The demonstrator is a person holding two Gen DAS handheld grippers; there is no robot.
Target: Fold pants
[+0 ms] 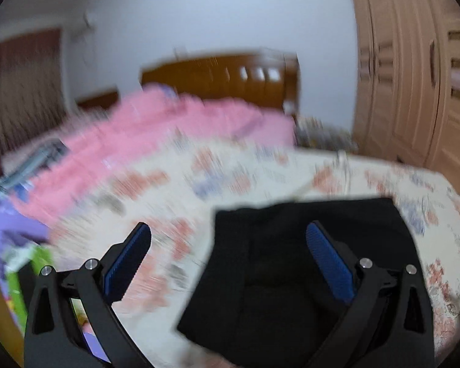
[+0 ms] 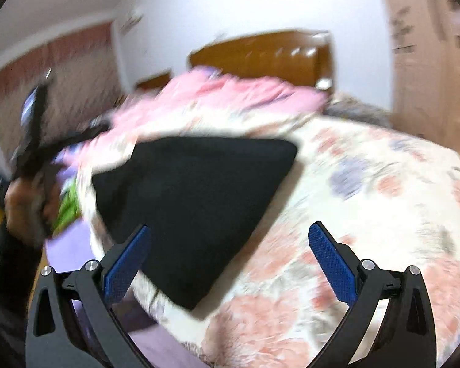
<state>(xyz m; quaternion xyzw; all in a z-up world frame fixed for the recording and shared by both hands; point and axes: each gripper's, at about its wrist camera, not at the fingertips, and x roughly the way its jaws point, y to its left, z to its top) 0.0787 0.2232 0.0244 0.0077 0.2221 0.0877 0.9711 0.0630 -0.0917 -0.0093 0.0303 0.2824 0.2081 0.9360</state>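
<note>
Your black pants [image 2: 193, 211] already lie as a compact folded bundle on the flowered bed [image 2: 368, 202]. Your left gripper [image 1: 228, 239] and right gripper [image 2: 230, 239] are both spread wide, holding nothing; little seems left.

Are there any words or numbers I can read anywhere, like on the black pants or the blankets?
None can be read in either view.
Black pants: plain black, no label or tag showing.
Floral bedsheet: only flowers, no letters.
Pink blanket: blurred, no writing showing.
Green item at the bed's edge: may be printed, too blurred to tell.
Left gripper and right gripper: no markings visible on the blue fingers.
</note>
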